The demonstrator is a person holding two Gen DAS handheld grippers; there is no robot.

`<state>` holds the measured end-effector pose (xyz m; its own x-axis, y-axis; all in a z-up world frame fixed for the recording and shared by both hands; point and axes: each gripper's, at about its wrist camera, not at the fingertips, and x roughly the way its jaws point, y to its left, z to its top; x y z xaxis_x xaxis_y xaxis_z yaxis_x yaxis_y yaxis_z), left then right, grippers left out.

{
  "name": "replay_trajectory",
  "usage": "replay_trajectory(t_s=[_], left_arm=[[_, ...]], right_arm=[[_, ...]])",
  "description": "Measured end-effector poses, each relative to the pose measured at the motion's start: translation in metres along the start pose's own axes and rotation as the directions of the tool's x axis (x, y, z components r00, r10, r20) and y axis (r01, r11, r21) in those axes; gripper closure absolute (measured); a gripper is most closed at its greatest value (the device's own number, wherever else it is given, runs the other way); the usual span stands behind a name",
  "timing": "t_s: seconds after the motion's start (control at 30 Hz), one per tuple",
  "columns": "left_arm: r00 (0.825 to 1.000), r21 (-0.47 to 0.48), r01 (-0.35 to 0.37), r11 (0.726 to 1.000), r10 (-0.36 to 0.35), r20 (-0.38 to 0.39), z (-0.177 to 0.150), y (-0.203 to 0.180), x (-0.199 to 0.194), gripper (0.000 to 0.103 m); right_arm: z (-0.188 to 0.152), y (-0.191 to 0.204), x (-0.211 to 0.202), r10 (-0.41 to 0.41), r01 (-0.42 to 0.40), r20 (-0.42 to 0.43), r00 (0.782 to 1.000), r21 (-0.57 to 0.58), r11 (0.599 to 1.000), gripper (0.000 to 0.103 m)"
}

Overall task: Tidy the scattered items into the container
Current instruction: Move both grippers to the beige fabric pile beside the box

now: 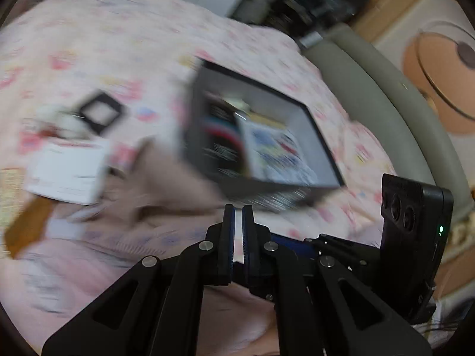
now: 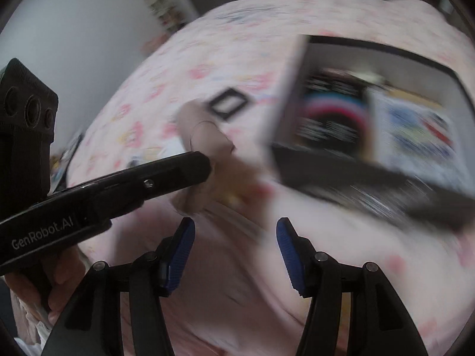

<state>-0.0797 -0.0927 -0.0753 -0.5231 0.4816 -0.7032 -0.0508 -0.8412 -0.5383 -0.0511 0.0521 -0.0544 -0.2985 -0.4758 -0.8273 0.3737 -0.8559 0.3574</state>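
A black-rimmed grey box (image 1: 297,101) lies open on a pink patterned bedspread, with a black packet (image 1: 221,139) and a colourful booklet (image 1: 276,151) inside; it also shows in the right wrist view (image 2: 386,56). A black square frame (image 1: 101,112) and a white box (image 1: 68,172) lie to its left. My left gripper (image 1: 238,210) is nearly shut with nothing visible between its pads, in front of the box. My right gripper (image 2: 236,231) is open and empty over pink cloth. The frame (image 2: 227,103) shows beyond it. Both views are motion-blurred.
A beige cloth fold (image 1: 166,172) lies between the white box and the container. A grey padded bed edge (image 1: 380,89) runs along the right. The left tool's body (image 2: 104,187) crosses the right wrist view at the left.
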Motion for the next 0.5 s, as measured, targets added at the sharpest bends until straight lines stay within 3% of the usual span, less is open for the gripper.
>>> replay_trajectory(t_s=[0.1, 0.2, 0.27, 0.3, 0.4, 0.5], left_arm=[[0.997, 0.044, 0.038, 0.998, -0.035, -0.068, -0.007, -0.03, 0.032, 0.1], [0.994, 0.082, 0.017, 0.997, -0.008, -0.109, -0.01, -0.049, 0.047, 0.095], [0.995, 0.076, -0.005, 0.997, 0.012, -0.099, -0.009, -0.047, 0.042, 0.075], [0.996, 0.069, -0.017, 0.998, 0.023, -0.085, -0.009, -0.044, 0.037, 0.071], [0.994, 0.018, -0.107, 0.994, 0.108, -0.034, -0.007, -0.019, 0.015, 0.07], [0.967, -0.053, -0.255, 0.965, 0.255, -0.007, -0.005, 0.013, 0.0, 0.07]], right_arm=[[-0.018, -0.034, -0.022, -0.046, 0.043, 0.025, 0.999, 0.08, 0.996, 0.049], [-0.027, -0.054, -0.036, -0.07, 0.064, 0.05, 0.996, 0.123, 0.99, 0.048], [-0.029, -0.063, -0.038, -0.068, 0.059, 0.056, 0.996, 0.146, 0.988, 0.048], [-0.029, -0.062, -0.035, -0.057, 0.048, 0.056, 0.997, 0.15, 0.987, 0.048], [-0.023, -0.056, -0.027, 0.0, -0.007, 0.054, 0.999, 0.129, 0.992, 0.047], [-0.008, -0.039, -0.005, 0.054, -0.057, 0.036, 0.998, 0.075, 0.996, 0.045]])
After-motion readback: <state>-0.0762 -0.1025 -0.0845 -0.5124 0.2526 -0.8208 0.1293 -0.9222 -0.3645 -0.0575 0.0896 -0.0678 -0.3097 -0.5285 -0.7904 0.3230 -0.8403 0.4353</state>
